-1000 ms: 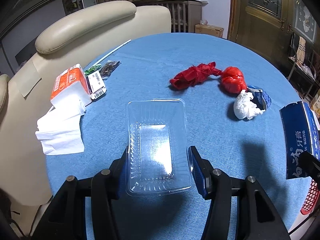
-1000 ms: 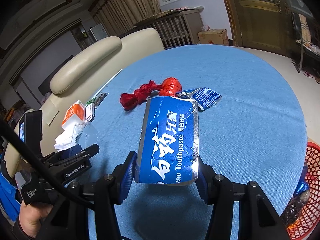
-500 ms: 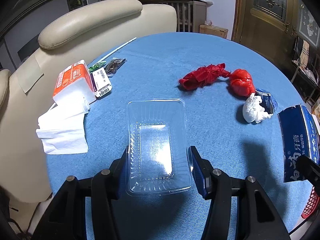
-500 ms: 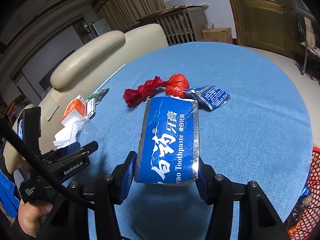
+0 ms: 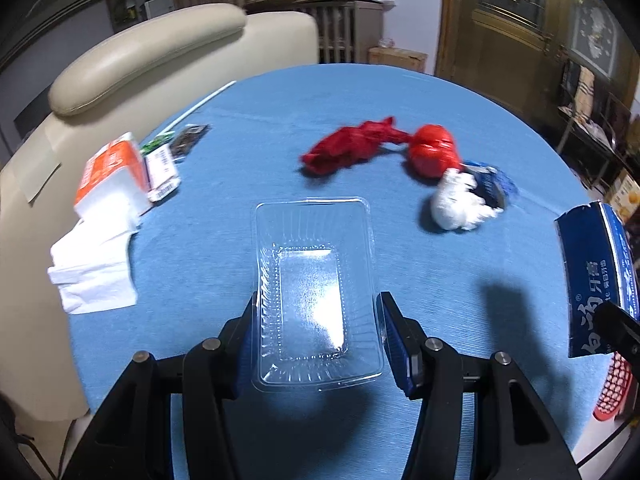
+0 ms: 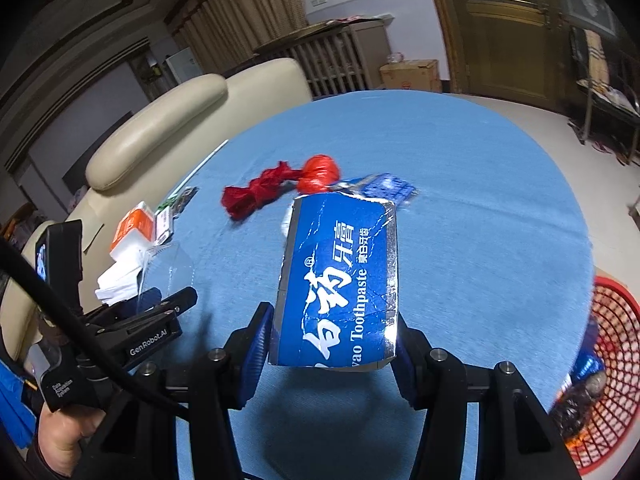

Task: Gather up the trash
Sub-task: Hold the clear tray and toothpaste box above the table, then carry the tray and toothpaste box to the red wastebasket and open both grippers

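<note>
The round table [image 5: 400, 92] with its blue cloth was the largest thing, and most of the trash was not yet collected from it, so I judged the task to be somewhere in its early or middle part. Just beyond the table's edge on the right side stood a red mesh basket [image 6: 612, 380], and some dark and blue rubbish already lay in its bottom; what exactly it was I could not tell. On the table's left side lay an orange and white tissue pack [image 5: 114, 172] with loose white tissues [image 5: 94, 272] beside it, and whether these counted as trash I could not say. Near the middle a red plastic bag [image 5: 380, 146], twisted and knotted, waited for collection. The right gripper [image 6: 332, 344] had its jaws closed on the lower sides of a torn blue toothpaste box [image 6: 340, 280] and held it up above the table, near the basket. The left gripper [image 5: 316, 340] had its jaws pressed on the two long sides of a clear plastic tray [image 5: 314, 292], which was empty and raised over the cloth. Smaller pieces remained near the red bag: a crumpled white paper ball [image 5: 458, 204] touching a blue wrapper [image 5: 494, 186]. At the far left lay small dark packets [image 5: 188, 140] and a thin white straw [image 5: 204, 100].
</note>
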### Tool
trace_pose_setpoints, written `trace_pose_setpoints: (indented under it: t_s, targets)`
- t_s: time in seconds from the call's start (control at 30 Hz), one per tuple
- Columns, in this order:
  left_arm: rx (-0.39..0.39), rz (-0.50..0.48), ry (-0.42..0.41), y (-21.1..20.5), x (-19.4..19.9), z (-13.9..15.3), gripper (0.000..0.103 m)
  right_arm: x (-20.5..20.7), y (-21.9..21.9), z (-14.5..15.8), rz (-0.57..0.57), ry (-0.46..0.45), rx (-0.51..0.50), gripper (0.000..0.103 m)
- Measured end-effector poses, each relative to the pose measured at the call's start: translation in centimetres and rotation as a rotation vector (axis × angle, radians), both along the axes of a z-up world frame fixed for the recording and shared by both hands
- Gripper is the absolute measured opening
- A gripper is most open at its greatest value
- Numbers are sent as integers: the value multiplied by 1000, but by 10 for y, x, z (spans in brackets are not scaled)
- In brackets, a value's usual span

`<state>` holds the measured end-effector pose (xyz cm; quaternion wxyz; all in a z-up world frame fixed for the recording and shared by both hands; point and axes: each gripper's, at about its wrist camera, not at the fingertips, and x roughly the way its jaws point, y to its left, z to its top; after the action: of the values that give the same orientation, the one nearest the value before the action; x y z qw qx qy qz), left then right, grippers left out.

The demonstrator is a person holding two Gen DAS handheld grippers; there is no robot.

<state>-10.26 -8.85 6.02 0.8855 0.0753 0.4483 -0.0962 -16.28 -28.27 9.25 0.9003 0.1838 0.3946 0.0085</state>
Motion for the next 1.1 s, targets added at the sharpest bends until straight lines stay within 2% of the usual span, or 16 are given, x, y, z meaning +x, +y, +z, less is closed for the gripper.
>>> trace_pose_setpoints:
  t_s: [0.53, 0.87, 1.1]
  targets:
    - [-3, -198, -25, -90, -35, 17, 57, -60, -72, -3, -193, -2, 12, 57]
    - [-3, -336, -28, -147, -62, 21, 56, -135, -151, -13, -416, 37, -8, 57]
    - [-2, -470, -36, -198, -90, 25, 56, -178, -196, -24, -543, 80, -42, 57]
